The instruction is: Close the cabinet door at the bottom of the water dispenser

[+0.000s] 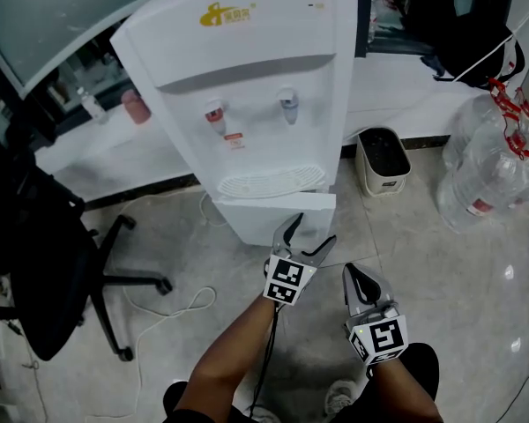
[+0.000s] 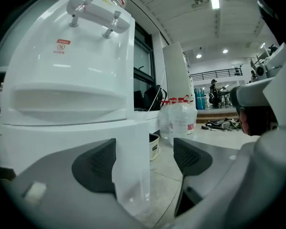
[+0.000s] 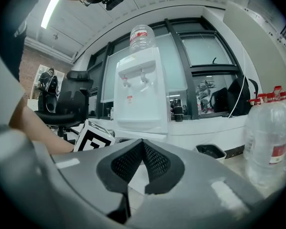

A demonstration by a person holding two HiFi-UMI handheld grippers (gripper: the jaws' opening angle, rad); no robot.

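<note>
The white water dispenser (image 1: 247, 86) stands on the tiled floor, and its bottom cabinet door (image 1: 278, 214) is the white panel below the drip grille. My left gripper (image 1: 313, 233) is right at that panel's lower right corner, jaws apart. In the left gripper view the door's white edge (image 2: 131, 171) stands between the jaws of the left gripper (image 2: 145, 161), close by the left pad (image 2: 93, 166) and apart from the right one. My right gripper (image 1: 353, 278) hangs lower and to the right, away from the dispenser. In its own view the right gripper (image 3: 143, 149) is shut on nothing.
A black office chair (image 1: 35, 263) stands at the left, with a thin cable (image 1: 176, 311) on the floor beside it. A small white bin (image 1: 383, 161) and large clear water bottles (image 1: 489, 166) sit to the dispenser's right. The person's legs fill the bottom edge.
</note>
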